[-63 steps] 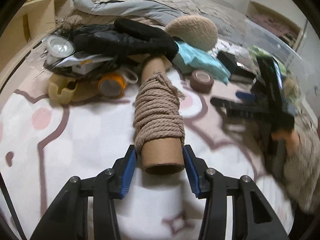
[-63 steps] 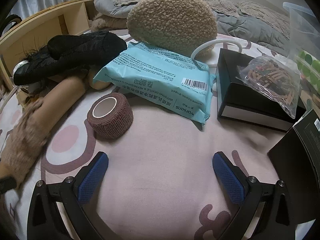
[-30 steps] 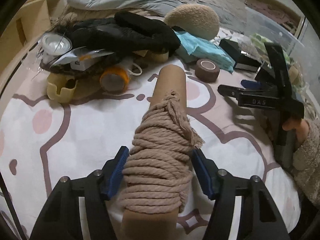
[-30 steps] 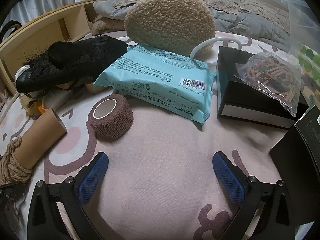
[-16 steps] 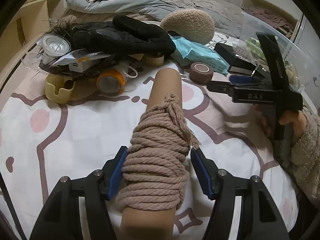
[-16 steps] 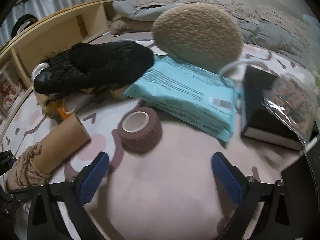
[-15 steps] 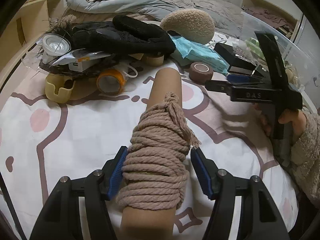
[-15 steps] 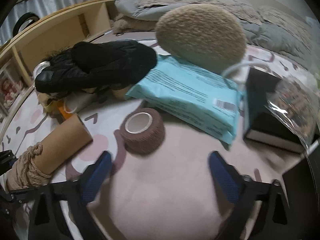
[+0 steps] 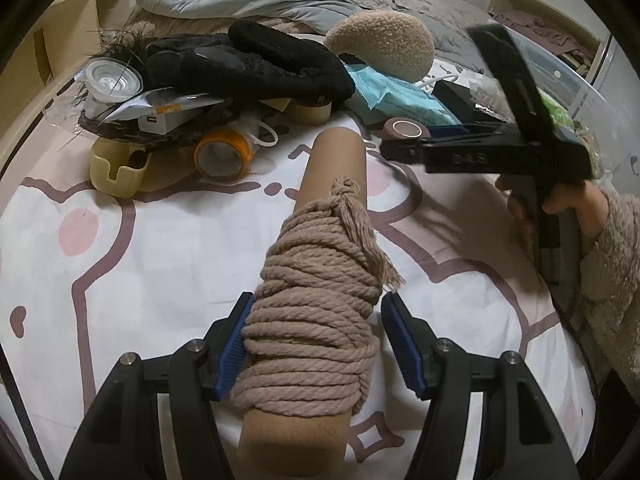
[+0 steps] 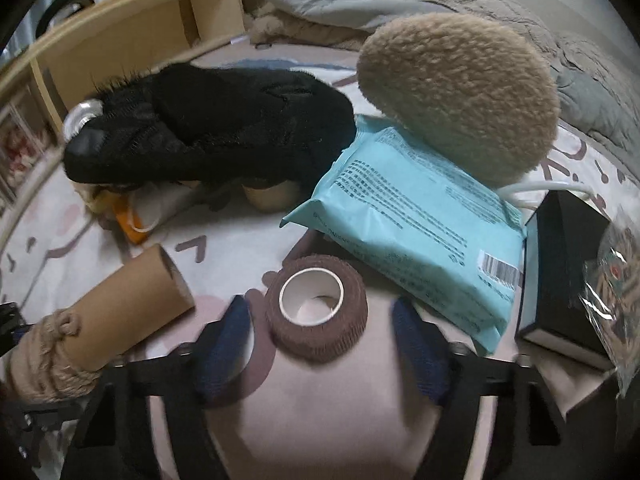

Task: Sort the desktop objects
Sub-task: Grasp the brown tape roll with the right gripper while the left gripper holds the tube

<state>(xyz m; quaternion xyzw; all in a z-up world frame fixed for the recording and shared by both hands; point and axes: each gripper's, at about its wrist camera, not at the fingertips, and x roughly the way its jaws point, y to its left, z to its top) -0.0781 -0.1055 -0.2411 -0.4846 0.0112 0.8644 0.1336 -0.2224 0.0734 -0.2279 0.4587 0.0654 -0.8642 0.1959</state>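
Tube (image 9: 320,280) w/ rope, clamped.

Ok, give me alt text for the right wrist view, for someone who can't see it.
The right claw, jaws just closing but not yet touching, straddles a brown bandage roll on the patterned bedsheet. Behind lie a teal wipes pack, a fleece cushion and a black furry item; the rope-wrapped cardboard tube sits left.

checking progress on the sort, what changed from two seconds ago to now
The left claw took hold of the rope-wound cardboard tube, sliding up onto the rope. The right claw moved in toward the brown bandage roll; its jaws have just been closing and now flank the roll without gripping it. The blue wipes pack and black fluffy pile stayed put.
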